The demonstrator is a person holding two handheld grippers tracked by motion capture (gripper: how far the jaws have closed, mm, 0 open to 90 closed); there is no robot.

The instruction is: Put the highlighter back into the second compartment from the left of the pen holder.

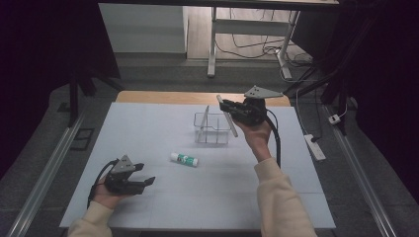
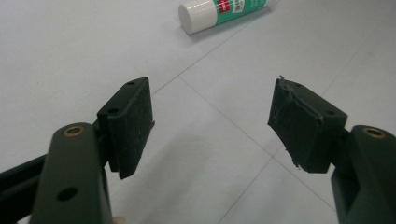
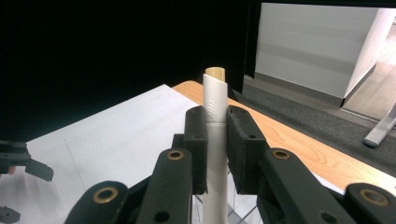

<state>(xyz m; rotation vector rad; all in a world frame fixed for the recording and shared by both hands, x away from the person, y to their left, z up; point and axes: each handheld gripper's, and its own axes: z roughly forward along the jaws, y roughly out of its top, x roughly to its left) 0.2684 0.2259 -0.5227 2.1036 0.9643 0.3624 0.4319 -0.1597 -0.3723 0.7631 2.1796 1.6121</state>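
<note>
A wire basket [image 1: 212, 128] is set far of centre on the table [image 1: 148, 123]. A glue stick [image 1: 184, 159] is laid near of it. A pen [image 1: 227, 116] is held above the basket's right side, a second pen [image 1: 206, 117] stood inside.

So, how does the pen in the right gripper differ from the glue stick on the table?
The pen is long, thin and plain white-grey; the glue stick is short, thick and white with a green label. The pen is clamped in the right gripper and held up above the clear box; the glue stick lies flat on the table, untouched, ahead of the open left gripper. Both are round sticks.
</note>
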